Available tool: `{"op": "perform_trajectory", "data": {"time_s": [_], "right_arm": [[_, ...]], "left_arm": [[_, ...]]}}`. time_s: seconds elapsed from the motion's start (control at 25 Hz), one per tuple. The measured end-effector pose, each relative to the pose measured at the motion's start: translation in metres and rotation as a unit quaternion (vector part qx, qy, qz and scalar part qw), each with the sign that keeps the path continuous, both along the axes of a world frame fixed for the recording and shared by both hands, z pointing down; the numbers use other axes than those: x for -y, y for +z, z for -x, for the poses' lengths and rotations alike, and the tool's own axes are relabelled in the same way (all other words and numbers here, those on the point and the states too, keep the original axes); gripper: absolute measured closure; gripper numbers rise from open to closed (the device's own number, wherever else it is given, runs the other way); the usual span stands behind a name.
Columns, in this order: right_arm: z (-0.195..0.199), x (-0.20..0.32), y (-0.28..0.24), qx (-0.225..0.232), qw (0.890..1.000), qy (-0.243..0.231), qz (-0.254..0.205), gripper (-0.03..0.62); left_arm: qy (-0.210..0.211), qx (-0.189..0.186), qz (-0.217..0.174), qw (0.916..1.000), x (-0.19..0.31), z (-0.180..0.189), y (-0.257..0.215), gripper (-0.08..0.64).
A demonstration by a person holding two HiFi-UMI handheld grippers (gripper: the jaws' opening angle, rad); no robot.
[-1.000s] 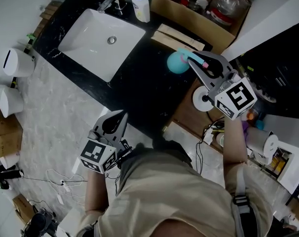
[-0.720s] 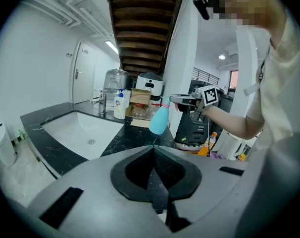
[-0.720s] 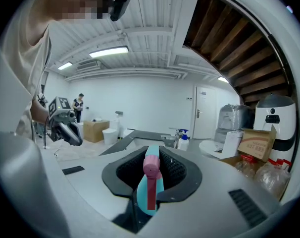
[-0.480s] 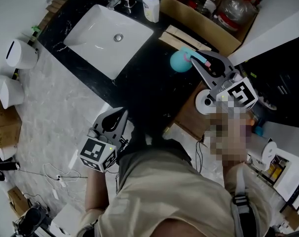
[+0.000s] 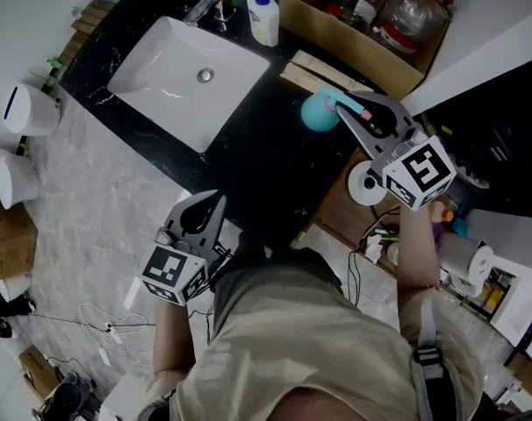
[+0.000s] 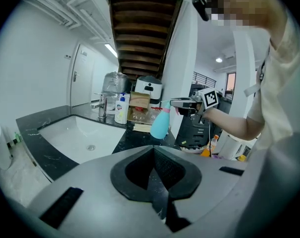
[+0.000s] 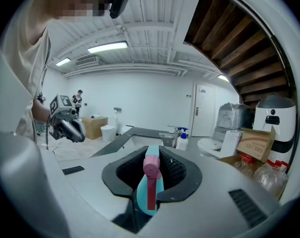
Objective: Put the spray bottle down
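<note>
**Bottle held over the counter, not yet set down**

Almost nothing has shifted over the last second. The left gripper [image 5: 215,203] sits in the same spot close to the person's hip, by the near edge of the counter [image 5: 264,152]. It points forward and a little downward, jaws pressed together with nothing between them.

Farther out, the right arm stays stretched forward with the right gripper [image 5: 343,106] close to level. Its jaws pinch the spray bottle [image 5: 316,112] at the neck, just under the pink trigger head, exactly as before. The teal body hangs down from that grip, above the dark counter and just beside the wooden strips [image 5: 317,69]. From the left gripper view its base looks clear of the surface, so the put-down appears not to have begun; the pause reads as choosing a spot.

Beyond lie the white sink [image 5: 152,82], a soap pump bottle [image 5: 264,17] and a cardboard box [image 5: 341,32].
</note>
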State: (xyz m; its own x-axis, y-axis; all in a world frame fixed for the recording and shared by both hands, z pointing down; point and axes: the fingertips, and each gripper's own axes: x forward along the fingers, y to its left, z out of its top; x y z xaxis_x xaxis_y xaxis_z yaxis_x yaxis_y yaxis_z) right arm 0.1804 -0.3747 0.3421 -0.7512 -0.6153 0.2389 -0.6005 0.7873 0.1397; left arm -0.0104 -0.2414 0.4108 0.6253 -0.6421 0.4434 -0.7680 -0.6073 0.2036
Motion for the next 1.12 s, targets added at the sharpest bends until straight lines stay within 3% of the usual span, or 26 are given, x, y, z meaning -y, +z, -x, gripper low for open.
{"op": "perform_trajectory", "data": {"time_s": [0.48,1.12], "right_arm": [[0.005,0.011,0.008,-0.009,1.000,0.018,0.015,0.517],[0.022,0.029,0.017,-0.026,0.999,0.018,0.024,0.517]], "left_arm": [[0.022,-0.013,0.001,0.9997,0.021,0.010,0.003,0.551],[0.020,-0.024,0.011,0.9994,0.037,0.027,0.011,0.551]]}}
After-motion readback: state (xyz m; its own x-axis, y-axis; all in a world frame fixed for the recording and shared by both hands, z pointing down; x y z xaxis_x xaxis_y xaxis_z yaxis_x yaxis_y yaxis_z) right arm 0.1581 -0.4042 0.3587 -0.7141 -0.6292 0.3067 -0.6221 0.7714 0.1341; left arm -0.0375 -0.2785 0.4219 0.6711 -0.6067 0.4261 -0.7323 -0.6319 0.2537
